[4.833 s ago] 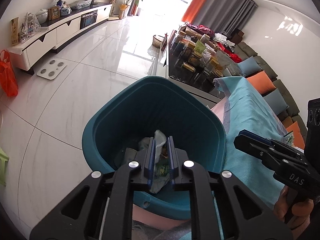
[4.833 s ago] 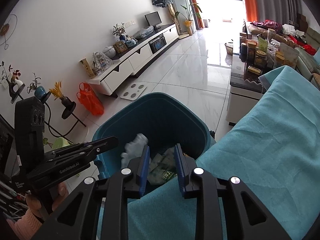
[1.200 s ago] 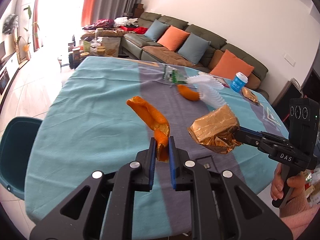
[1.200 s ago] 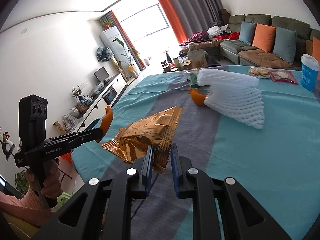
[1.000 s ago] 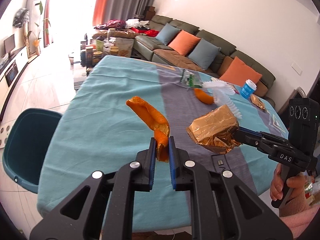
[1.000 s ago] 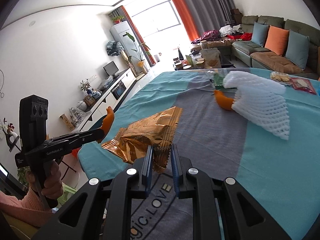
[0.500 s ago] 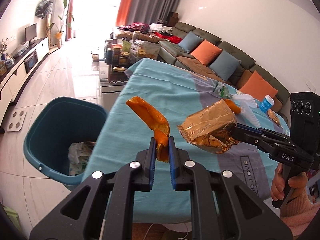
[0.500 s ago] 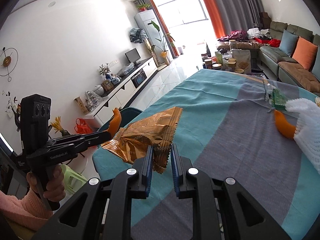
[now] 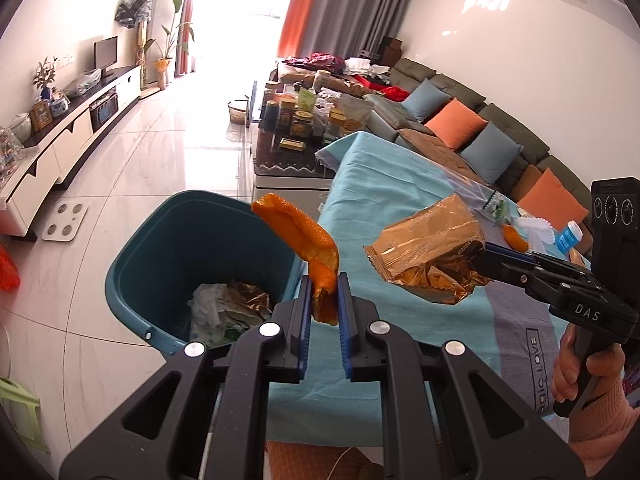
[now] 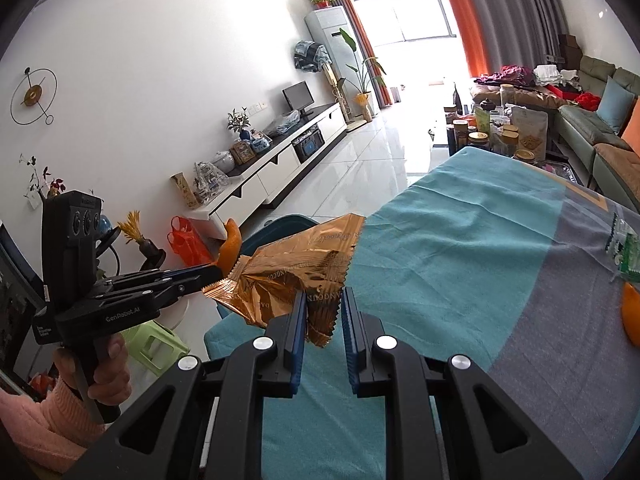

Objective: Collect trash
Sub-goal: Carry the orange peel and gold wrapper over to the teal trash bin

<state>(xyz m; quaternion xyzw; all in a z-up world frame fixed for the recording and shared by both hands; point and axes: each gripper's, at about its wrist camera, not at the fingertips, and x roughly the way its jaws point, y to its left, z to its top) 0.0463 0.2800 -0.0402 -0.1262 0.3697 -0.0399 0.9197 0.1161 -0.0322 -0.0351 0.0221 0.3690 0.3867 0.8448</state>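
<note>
My left gripper [image 9: 322, 300] is shut on a curled orange peel [image 9: 300, 232], which hangs over the near rim of the teal bin [image 9: 160, 240]. Crumpled paper and foil lie in the bin. To its right, my right gripper [image 9: 486, 250] is shut on a crumpled gold snack wrapper [image 9: 428, 260] above the teal tablecloth [image 9: 400, 184]. In the right wrist view the right gripper [image 10: 323, 312] pinches the gold wrapper [image 10: 292, 268] by its corner. The left gripper [image 10: 212, 272] with the peel [image 10: 231, 250] is at the left, past the table's edge.
On the cloth lie another peel [image 10: 632, 316], a clear plastic wrapper [image 10: 624, 248], a white foam net [image 9: 536, 226] and a blue cup [image 9: 570, 236]. A coffee table with jars [image 9: 304, 128] stands beyond. A green stool [image 10: 160, 340] and an orange bag [image 10: 186, 246] sit on the floor.
Both grippers have swung left from over the table toward its edge, still holding the peel and the wrapper. The teal bin has come into view under the left gripper.
</note>
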